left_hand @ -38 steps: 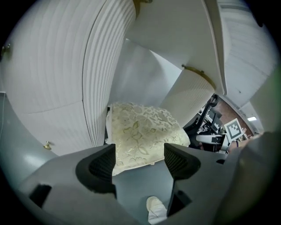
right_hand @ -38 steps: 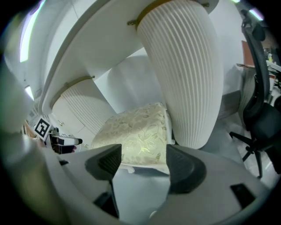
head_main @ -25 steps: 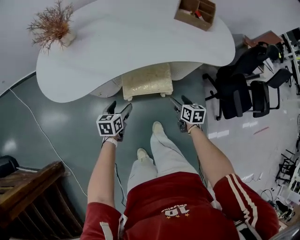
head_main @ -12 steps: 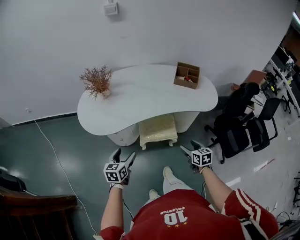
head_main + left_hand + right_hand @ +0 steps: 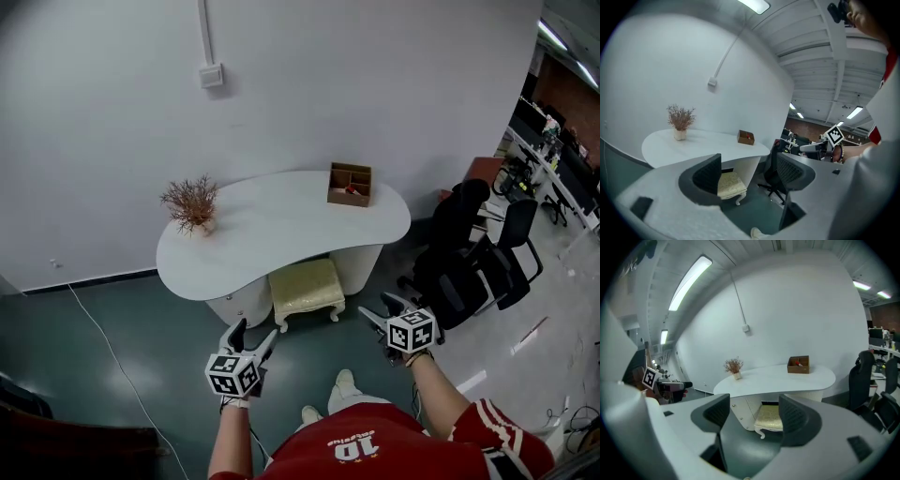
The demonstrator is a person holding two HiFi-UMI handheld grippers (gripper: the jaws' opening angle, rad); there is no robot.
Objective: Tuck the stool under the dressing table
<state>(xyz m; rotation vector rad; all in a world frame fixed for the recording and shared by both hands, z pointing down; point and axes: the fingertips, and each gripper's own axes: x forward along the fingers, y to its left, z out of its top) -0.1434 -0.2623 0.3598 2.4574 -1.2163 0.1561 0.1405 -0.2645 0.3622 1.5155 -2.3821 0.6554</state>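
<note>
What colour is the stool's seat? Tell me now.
Pale cream-yellow, on white legs. The stool shows best in the head view.

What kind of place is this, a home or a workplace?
Probably an open office or lab, not a home. Black office chairs stand beside the white dressing table, work desks fill the far right, and a strip light hangs overhead.

Cloth-topped stool (image 5: 306,286), smooth matt dressing table (image 5: 272,225)
</note>
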